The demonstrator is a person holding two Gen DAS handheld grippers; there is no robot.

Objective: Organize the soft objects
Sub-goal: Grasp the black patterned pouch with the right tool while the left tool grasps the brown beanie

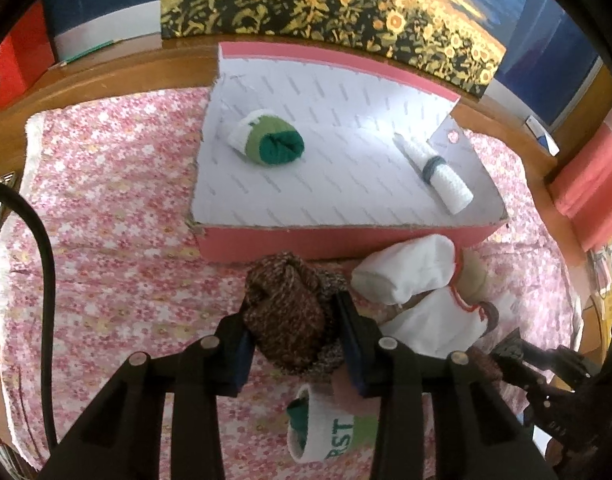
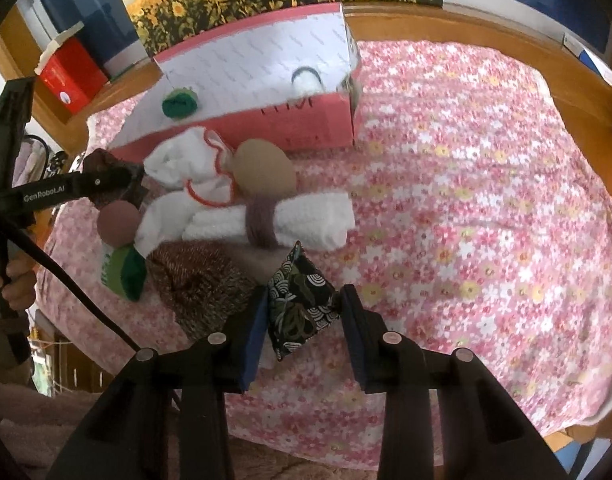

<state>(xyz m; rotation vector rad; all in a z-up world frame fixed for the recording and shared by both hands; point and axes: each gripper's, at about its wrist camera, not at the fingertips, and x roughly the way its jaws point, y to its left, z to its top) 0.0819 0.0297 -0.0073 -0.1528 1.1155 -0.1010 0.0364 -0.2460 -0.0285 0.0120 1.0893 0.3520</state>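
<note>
— See the left gripper point(image 1: 294, 336)? Its pads are pinched on that brown knitted bundle point(image 1: 290, 308), just in front of the pink box point(image 1: 346, 242).

— And the right gripper point(image 2: 302, 316) has the dark patterned pouch point(image 2: 300, 300) between its pads. The left pad touches it; the right one I can't swear to.

— That's my worry. It's caught by a corner, tilted. Lift it and it may swing or slip out onto the flowered cloth point(image 2: 466, 200).

— The brown one looks bulky too. Loose knit could sag and snag the box's near wall on the way over.

— Or it knocks the white socks point(image 1: 406, 272) lying right beside it.

— Inside the box there's already a green sock ball point(image 1: 270, 142) and a white roll point(image 1: 438, 178), well apart, so there's room between them.
</note>
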